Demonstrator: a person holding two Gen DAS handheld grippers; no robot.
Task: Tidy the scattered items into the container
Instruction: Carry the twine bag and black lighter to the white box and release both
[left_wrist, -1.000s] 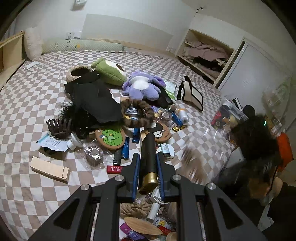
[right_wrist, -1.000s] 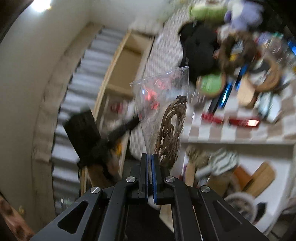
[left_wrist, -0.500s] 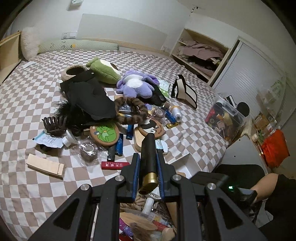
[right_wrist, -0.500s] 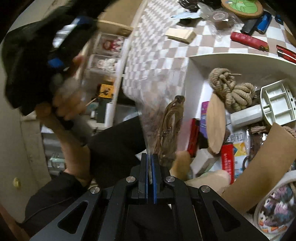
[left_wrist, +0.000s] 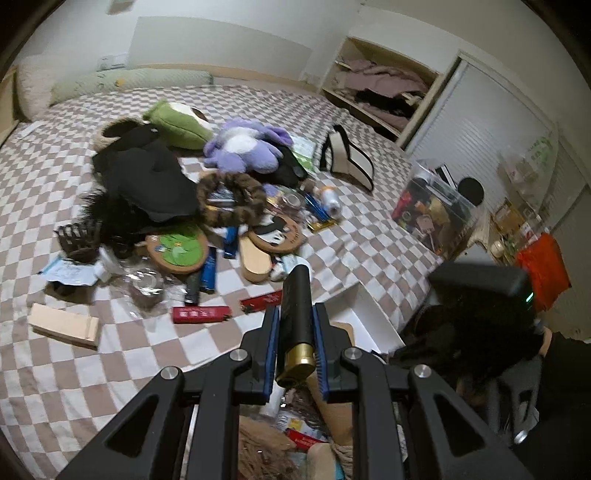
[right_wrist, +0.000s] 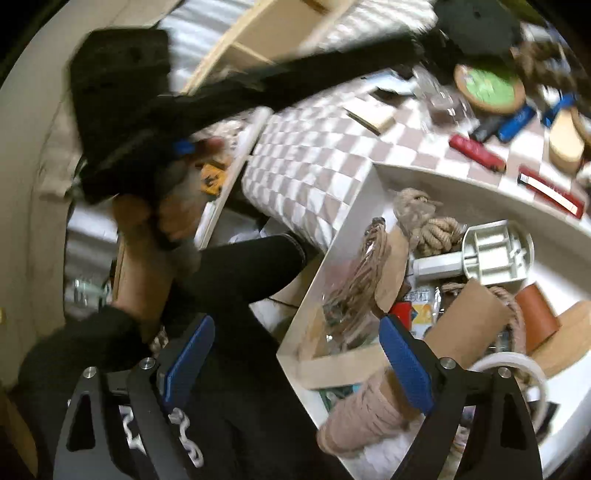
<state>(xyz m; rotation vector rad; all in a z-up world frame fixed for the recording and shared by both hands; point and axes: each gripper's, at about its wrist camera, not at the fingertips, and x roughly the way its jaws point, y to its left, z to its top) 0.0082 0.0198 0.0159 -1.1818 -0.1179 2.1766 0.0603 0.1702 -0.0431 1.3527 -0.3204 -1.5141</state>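
Note:
My left gripper (left_wrist: 295, 314) is shut on a black tube with a gold end (left_wrist: 298, 295), held over the bed's edge just above the white container (left_wrist: 373, 321). My right gripper (right_wrist: 295, 332) hangs over the container's near left corner, its jaws opening wide and nothing pressed between the blue pads (right_wrist: 402, 362). A clear bag with a coiled brown cord (right_wrist: 354, 280) lies inside the container (right_wrist: 354, 206), just beyond the fingertips, among rope bundles, a white plastic part and cardboard. Red boxes (left_wrist: 201, 314), blue lighters (left_wrist: 208, 271) and cork coasters (left_wrist: 179, 251) lie scattered on the checkered bedcover.
Plush toys (left_wrist: 240, 149), black clothing (left_wrist: 147, 177), a wooden block (left_wrist: 64, 326) and a small bag (left_wrist: 349, 160) lie further up the bed. A clear bin (left_wrist: 432, 214) stands at the bed's right. A person's hand (right_wrist: 147, 221) holds the left gripper's handle, left of the container.
The right gripper swung down over the container and spread its jaws, letting go of the bag with the cord, which now lies inside. The left gripper drifted slightly with the tube.

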